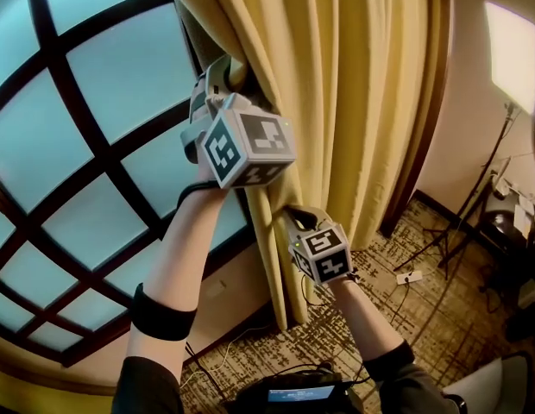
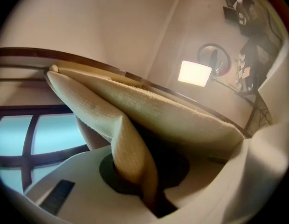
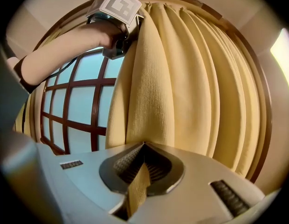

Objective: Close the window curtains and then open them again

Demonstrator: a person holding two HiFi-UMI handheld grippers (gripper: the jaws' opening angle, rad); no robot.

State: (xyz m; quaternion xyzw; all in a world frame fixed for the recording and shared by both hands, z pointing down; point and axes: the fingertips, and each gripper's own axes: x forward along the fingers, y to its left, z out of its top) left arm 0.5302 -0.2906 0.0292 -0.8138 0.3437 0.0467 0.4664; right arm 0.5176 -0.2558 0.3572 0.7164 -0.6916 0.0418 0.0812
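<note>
The yellow curtain [image 1: 336, 102] hangs bunched in folds at the right side of the window [image 1: 95, 145], whose dark wooden lattice and pale blue panes lie uncovered. My left gripper [image 1: 233, 74] is high up at the curtain's left edge, shut on a fold of the cloth [image 2: 133, 162]. Lower down the same edge, my right gripper [image 1: 290, 214] is shut on the curtain's hem [image 3: 137, 185]. In the right gripper view the left gripper's marker cube [image 3: 117, 3] shows above, against the curtain [image 3: 191, 78].
A dark wooden frame post [image 1: 431, 102] stands just right of the curtain. Further right are a bright panel lamp [image 1: 513, 50] on a tripod stand [image 1: 470, 227], cables and a power strip [image 1: 410, 276] on patterned carpet. A dark device [image 1: 293, 393] sits by my feet.
</note>
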